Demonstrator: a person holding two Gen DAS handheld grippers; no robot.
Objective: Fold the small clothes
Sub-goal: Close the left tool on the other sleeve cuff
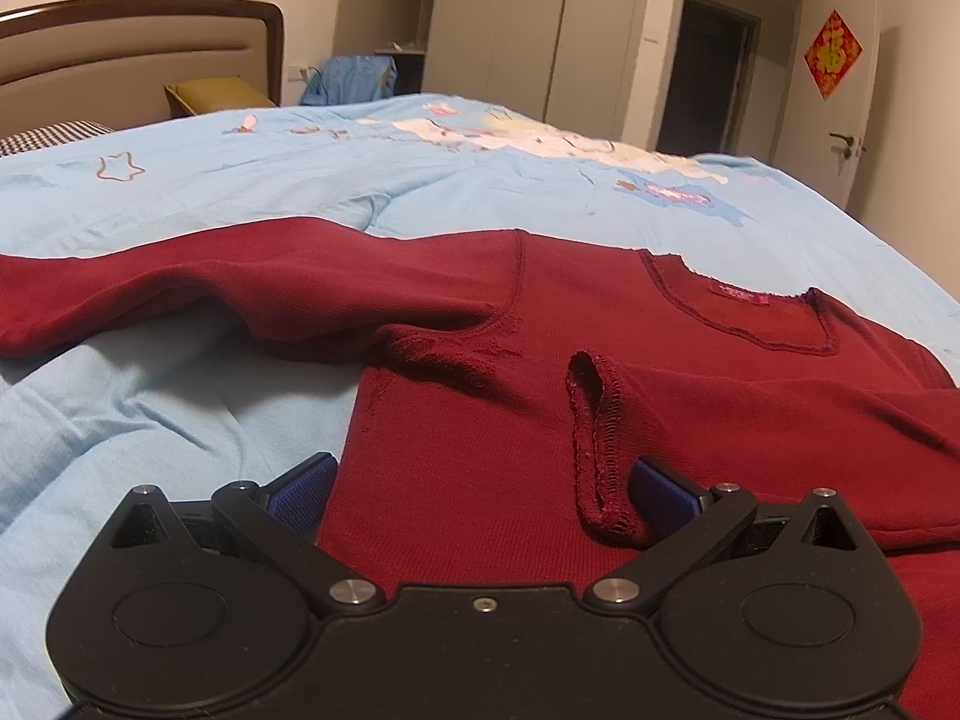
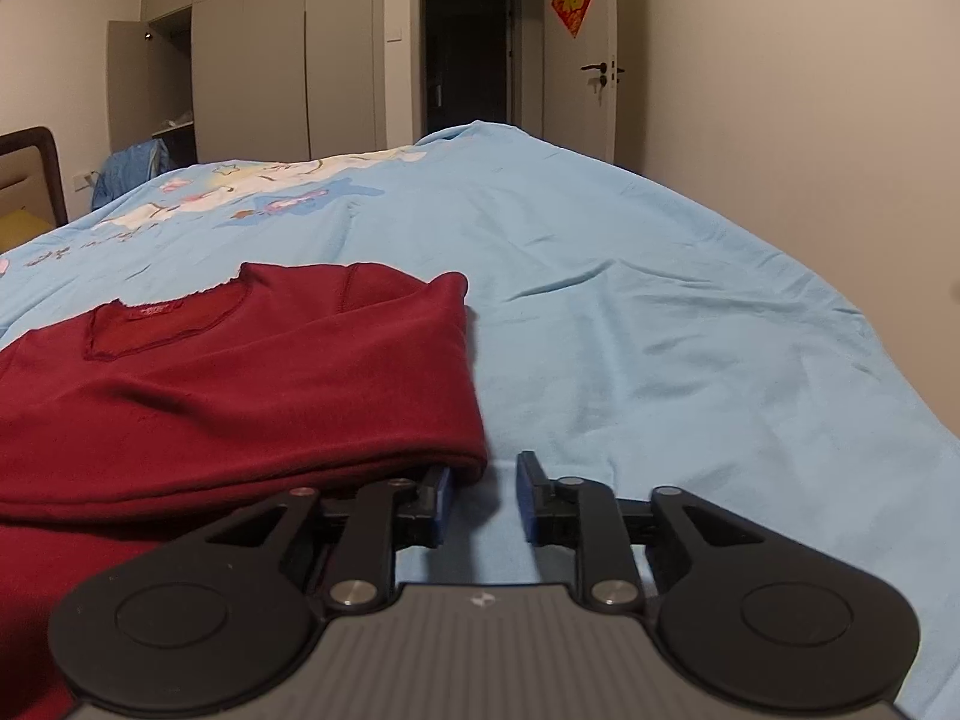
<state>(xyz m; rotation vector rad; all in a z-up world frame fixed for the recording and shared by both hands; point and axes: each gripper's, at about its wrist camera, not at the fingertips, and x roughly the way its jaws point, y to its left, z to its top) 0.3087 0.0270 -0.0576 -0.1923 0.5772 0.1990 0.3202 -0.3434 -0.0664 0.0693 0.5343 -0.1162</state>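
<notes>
A dark red long-sleeved top (image 1: 468, 420) lies flat on the light blue bedsheet (image 1: 150, 420), neckline and label toward the far side. One sleeve is folded across the chest, its cuff (image 1: 594, 438) lying near me; the other sleeve (image 1: 150, 288) stretches out to the left. My left gripper (image 1: 483, 486) hovers wide open over the top's lower body, the cuff just inside its right finger (image 1: 660, 486). In the right wrist view the top (image 2: 240, 372) has a folded right edge. My right gripper (image 2: 486, 495) is open beside that edge, bare sheet between its pads, its left finger (image 2: 443, 495) at the fold.
The bedsheet (image 2: 660, 330) spreads wide to the right of the top, with a cartoon print (image 1: 540, 138) farther back. A headboard (image 1: 138, 54) and yellow pillow (image 1: 210, 93) stand at the far left. Wardrobes (image 2: 270, 60), a blue cloth (image 1: 351, 78) and a door (image 1: 840, 90) lie beyond the bed.
</notes>
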